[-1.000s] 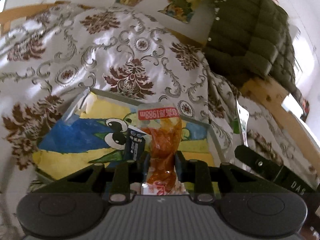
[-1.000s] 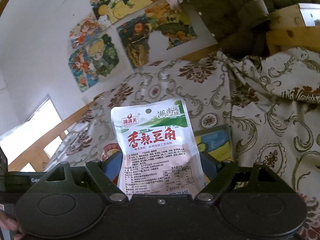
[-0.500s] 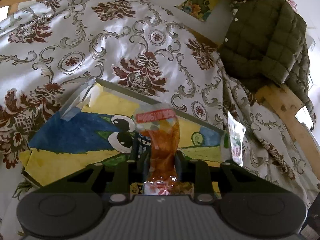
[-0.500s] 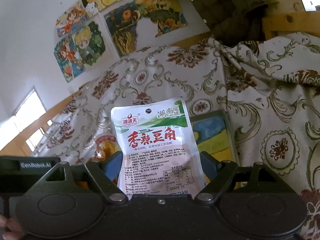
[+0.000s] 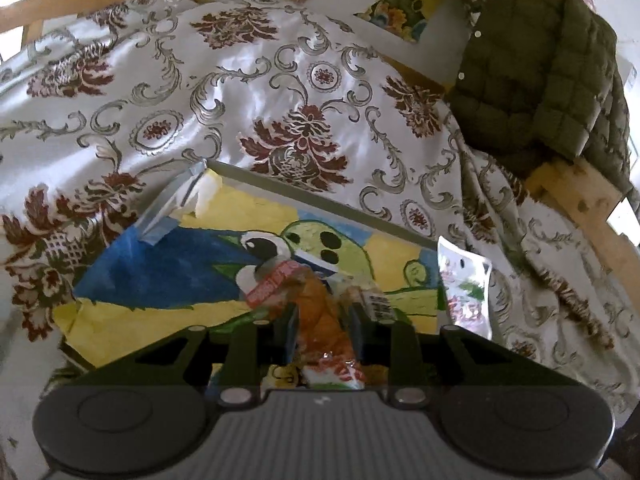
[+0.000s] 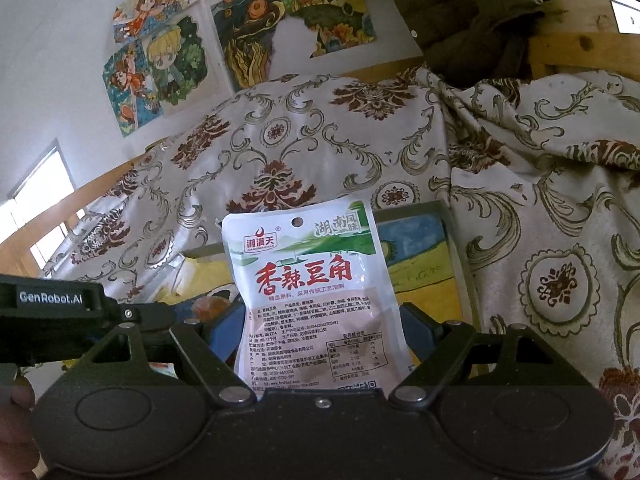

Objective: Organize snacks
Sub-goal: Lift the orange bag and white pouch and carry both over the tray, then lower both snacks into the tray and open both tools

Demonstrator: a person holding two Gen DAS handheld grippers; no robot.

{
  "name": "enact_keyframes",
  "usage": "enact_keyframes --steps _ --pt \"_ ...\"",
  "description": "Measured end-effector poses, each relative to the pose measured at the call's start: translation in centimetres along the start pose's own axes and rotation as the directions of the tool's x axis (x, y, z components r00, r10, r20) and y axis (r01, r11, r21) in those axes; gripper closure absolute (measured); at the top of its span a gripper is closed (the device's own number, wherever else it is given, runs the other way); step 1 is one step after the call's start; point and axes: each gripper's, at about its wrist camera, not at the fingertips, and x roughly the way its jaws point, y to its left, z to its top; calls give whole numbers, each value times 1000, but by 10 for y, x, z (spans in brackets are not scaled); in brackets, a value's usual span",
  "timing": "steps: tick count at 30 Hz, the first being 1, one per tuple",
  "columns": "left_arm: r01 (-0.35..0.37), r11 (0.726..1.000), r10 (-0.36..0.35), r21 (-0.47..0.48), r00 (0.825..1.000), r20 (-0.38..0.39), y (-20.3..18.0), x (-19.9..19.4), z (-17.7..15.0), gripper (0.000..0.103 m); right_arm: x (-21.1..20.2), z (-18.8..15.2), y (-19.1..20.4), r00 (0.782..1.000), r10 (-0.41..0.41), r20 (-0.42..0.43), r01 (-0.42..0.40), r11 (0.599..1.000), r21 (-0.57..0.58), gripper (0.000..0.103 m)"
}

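Note:
My left gripper [image 5: 322,316] is shut on an orange snack packet [image 5: 320,320] with a red top strip, held low over a tray [image 5: 320,196] lined with a painted bird picture. The packet's top leans left. My right gripper [image 6: 320,316] is shut on a white snack packet [image 6: 312,280] with red Chinese lettering, held upright over the tray's right part [image 6: 448,216]. That white packet shows edge-on in the left wrist view [image 5: 464,284]. The left gripper's body [image 6: 52,312] shows at the left of the right wrist view.
A floral satin cloth [image 5: 280,92] covers the table around the tray. An olive quilted jacket [image 5: 540,72] hangs on a wooden frame [image 5: 580,196] at the right. Cartoon pictures [image 6: 160,64] hang on the wall behind.
My left gripper has lowered toward the tray, and the orange packet's top has tipped to the left. My right gripper with the white packet has come closer to the tray.

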Motion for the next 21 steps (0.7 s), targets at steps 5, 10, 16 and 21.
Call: enact_keyframes --steps 5,10,16,21 --pt "-27 998 27 48 1000 3 -3 -1 -3 72 1 -1 0 1000 -9 -5 9 1000 -5 19" --pt "-49 997 49 64 999 7 -4 -5 -5 59 1 0 -1 999 -27 -18 26 1000 -13 14" --pt "-63 994 59 84 997 46 -7 -26 -6 30 -9 3 1 1000 -26 -15 26 1000 1 11" --pt "-75 994 66 85 993 98 -7 -54 -4 15 -32 15 9 999 -25 27 25 1000 -5 6"
